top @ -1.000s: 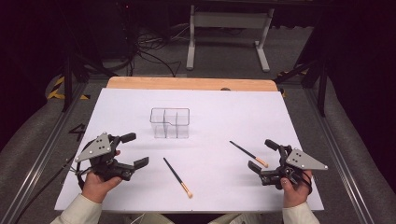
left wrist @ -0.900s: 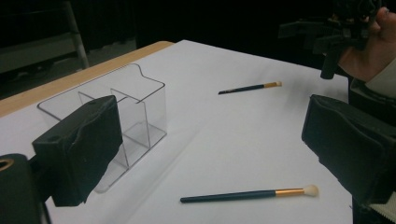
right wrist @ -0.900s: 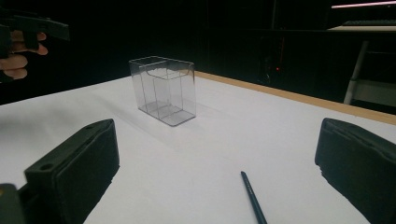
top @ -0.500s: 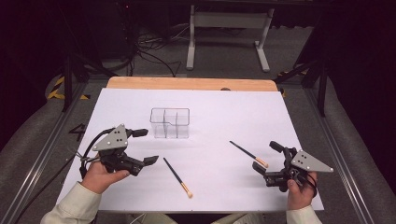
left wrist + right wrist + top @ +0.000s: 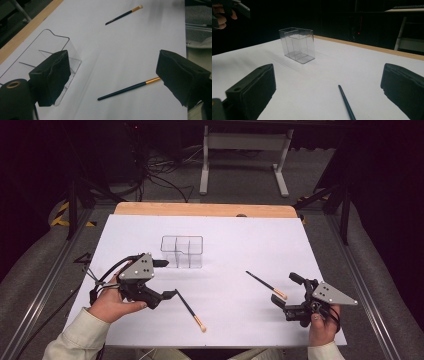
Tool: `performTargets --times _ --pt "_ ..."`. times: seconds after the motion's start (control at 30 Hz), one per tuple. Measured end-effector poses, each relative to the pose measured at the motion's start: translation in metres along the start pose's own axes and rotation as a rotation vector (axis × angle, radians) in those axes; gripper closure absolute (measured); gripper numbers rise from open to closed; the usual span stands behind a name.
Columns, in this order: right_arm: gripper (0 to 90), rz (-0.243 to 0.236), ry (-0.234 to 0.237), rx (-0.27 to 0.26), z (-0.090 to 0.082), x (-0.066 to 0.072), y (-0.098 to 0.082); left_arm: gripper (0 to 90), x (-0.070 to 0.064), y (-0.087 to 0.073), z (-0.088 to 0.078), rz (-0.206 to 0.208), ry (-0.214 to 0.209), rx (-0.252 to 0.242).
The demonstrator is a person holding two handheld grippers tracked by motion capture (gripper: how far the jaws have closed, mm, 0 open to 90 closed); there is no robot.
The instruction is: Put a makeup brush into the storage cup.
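Two dark-handled brushes lie on the white table sheet. The nearer brush rests just right of my left gripper, which is open, with the brush handle lying between its jaws on the sheet. The second brush lies just ahead of my right gripper, also open and holding nothing. A clear divided box stands upright behind the left gripper.
A wooden strip borders the table's far edge. Metal rails run along both sides. Beyond the table are a stand's legs and cables on the floor. The left hand's gripper appears far off in the right gripper view.
My left gripper has moved right and a little forward, toward the nearer brush and the box. The right gripper has barely shifted. Both brushes and the box stay put.
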State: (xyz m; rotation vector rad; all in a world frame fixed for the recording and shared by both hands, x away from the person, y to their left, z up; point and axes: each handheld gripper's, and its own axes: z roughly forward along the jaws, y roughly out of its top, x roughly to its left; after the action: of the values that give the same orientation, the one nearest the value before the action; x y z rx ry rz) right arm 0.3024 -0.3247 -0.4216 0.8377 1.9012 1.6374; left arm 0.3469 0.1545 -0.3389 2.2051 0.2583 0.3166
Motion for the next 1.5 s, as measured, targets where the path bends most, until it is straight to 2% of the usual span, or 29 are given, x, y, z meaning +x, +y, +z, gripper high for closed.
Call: performTargets --times 0.23,0.47,0.7,0.83,1.0,1.07,1.2,1.4,1.5 --pt "0.2 0.014 -0.011 0.005 -0.004 0.0 -0.003 12.9 0.001 0.009 0.011 0.044 -0.02 0.053" --pt "0.2 0.021 -0.011 0.005 -0.004 -0.001 -0.004 13.2 -0.002 0.017 0.019 0.092 -0.025 0.134" --pt "0.2 0.018 -0.004 0.01 -0.004 0.0 -0.004 13.6 -0.001 0.019 0.021 0.095 -0.049 0.189" --pt "0.2 0.019 -0.003 0.012 -0.003 -0.001 -0.004 13.7 -0.001 0.02 0.023 0.096 -0.055 0.203" --pt "0.2 0.017 -0.005 0.02 -0.003 -0.001 -0.005 13.6 -0.002 0.022 0.028 0.126 -0.059 0.243" --pt "0.2 0.016 -0.007 0.021 -0.003 -0.001 -0.005 13.6 -0.001 0.022 0.03 0.126 -0.057 0.261" --pt "0.2 0.015 -0.001 0.026 -0.003 -0.001 -0.006 13.6 0.001 0.021 0.034 0.13 -0.064 0.283" --pt "0.2 0.014 -0.005 0.029 -0.003 -0.001 -0.006 13.2 -0.001 0.022 0.041 0.138 -0.073 0.289" --pt "0.2 0.012 -0.005 0.027 -0.003 -0.001 -0.006 14.4 -0.004 0.021 0.047 0.161 -0.077 0.295"
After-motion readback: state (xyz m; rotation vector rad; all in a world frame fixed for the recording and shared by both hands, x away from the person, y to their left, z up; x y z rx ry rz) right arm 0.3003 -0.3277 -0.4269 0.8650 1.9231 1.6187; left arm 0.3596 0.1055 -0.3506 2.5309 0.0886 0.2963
